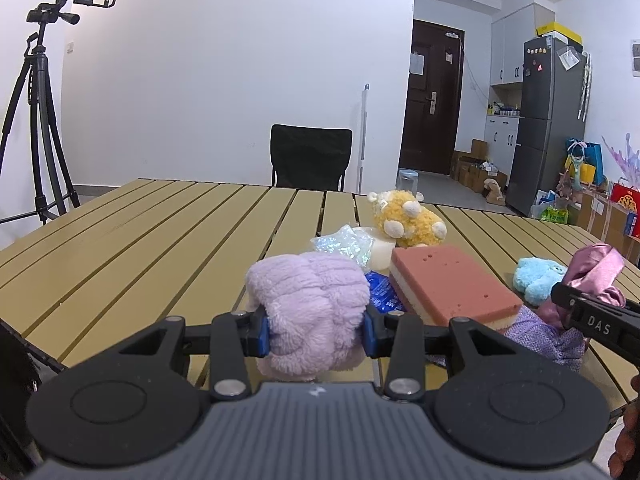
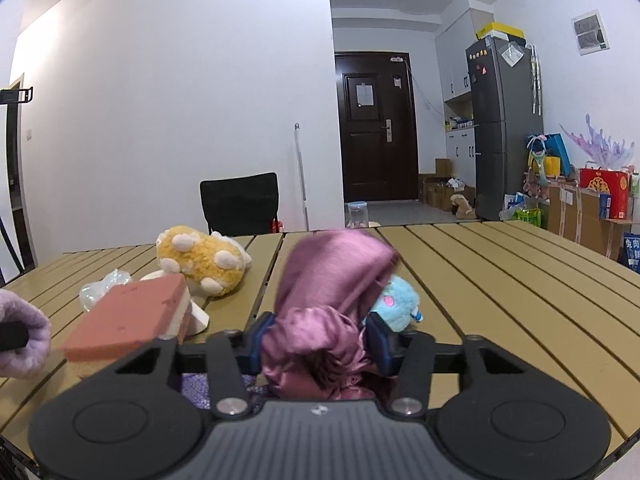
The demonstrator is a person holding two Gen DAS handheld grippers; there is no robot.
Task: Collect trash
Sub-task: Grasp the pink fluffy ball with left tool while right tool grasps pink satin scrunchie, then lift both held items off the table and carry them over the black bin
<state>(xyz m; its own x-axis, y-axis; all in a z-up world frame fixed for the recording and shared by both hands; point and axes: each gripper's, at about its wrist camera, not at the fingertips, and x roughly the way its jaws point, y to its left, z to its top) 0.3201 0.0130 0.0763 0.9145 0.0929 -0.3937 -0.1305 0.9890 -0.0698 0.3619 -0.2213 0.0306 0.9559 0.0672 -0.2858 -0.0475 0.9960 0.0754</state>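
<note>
Left gripper (image 1: 316,330) is clamped on a fluffy lilac plush cloth (image 1: 312,308) just left of the pink-topped layered sponge block (image 1: 452,288), while the right gripper (image 2: 320,344) pinches a shiny mauve satin cloth (image 2: 328,300) to its right, probably both lifted for binning.

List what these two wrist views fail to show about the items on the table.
- Blue packet, left wrist view: mostly hidden behind the lilac fluffy cloth and pink sponge; print unreadable.
- Purple glittery item, left wrist view: partly covered by the sponge and the right gripper.
- Blue plush, right wrist view: half hidden behind the blurred pink satin cloth.
</note>
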